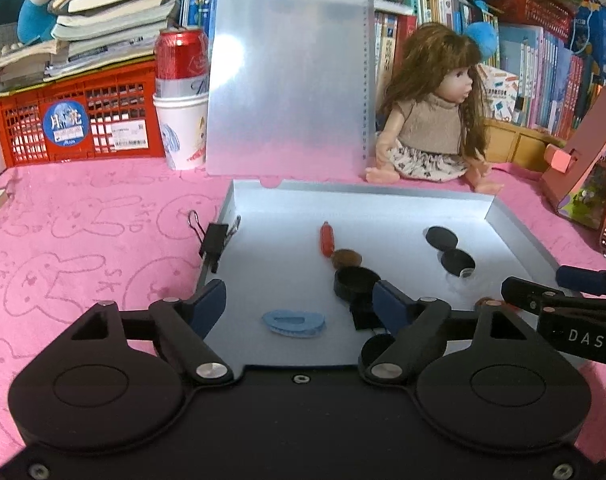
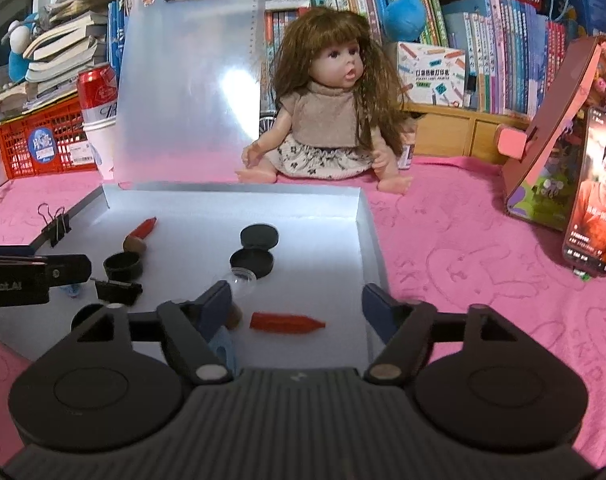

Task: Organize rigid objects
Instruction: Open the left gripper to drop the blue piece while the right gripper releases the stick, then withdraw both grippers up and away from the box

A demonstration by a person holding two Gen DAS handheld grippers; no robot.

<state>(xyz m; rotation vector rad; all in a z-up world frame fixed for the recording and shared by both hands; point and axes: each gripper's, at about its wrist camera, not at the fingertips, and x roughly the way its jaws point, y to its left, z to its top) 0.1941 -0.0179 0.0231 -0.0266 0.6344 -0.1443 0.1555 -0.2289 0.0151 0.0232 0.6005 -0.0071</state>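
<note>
Inside one grey tray (image 2: 367,216): two red pen caps (image 2: 287,322), two black round lids (image 2: 259,236), two binder clips (image 1: 214,238), one blue clip (image 1: 293,323), one doll (image 2: 327,120) behind.

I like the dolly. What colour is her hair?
Brown; the doll shows best in the right wrist view.

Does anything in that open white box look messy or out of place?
Yes. The small items lie scattered loose across the box floor, not grouped: a red cap, black lids, a blue clip. A binder clip is clamped on the left wall.
</note>
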